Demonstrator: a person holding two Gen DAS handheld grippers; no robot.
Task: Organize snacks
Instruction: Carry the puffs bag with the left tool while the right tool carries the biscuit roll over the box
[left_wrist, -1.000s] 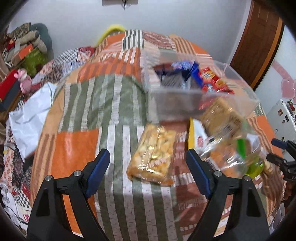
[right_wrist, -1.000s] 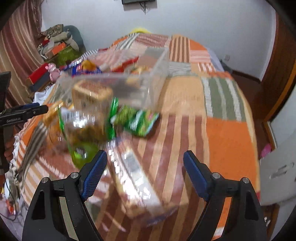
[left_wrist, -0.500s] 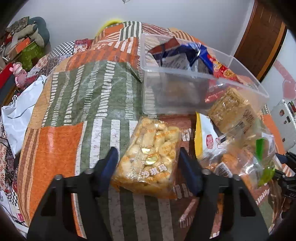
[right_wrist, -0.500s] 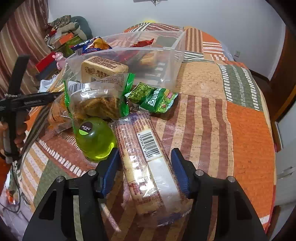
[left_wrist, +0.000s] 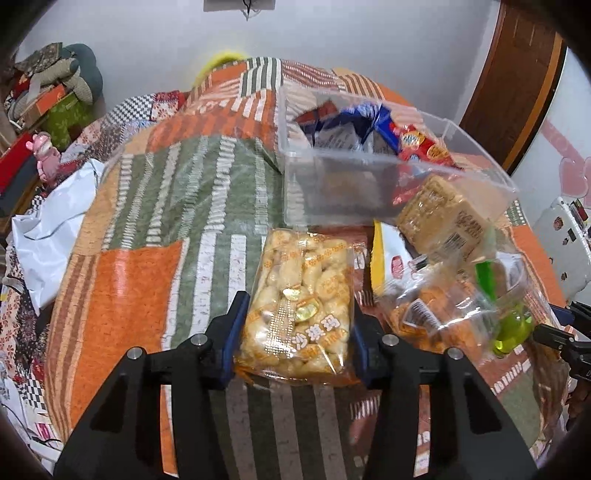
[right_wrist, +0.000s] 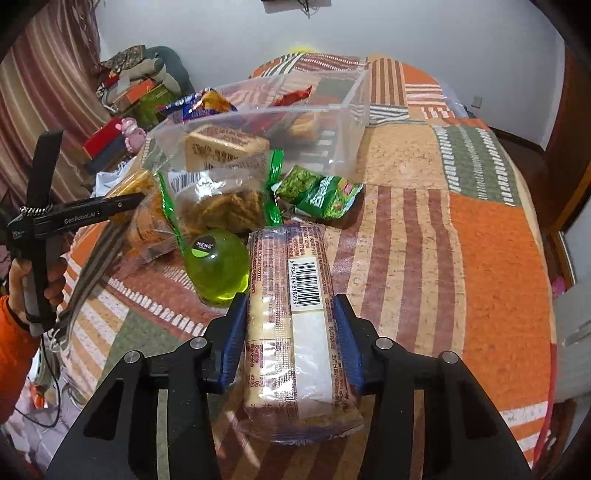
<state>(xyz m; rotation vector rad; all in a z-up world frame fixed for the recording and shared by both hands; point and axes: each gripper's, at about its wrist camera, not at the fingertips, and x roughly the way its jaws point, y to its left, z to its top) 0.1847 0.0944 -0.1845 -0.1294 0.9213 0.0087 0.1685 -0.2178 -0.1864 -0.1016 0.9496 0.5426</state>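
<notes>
On quilt: left tongs closing on one puff bag; right tongs closing on one cracker sleeve.

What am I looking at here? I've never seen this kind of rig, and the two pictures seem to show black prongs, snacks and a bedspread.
There is no robot. A person holds a hand-operated gripper in each hand, and a wide-angle camera on each one looks forward along its two black fingers with blue pads. One picture comes from the left gripper, the other from the right gripper.

The surface is a bed under a patchwork quilt. On it stands a clear bin already holding some packets. In front of it lie loose snacks: a green packet, a round green bottle and some clear-wrapped biscuits.

The left jaws are closing around a bag of golden puffs. The right jaws are closing around a long cracker pack with a barcode. In the right view you can also see the person's hand holding the left gripper.
</notes>
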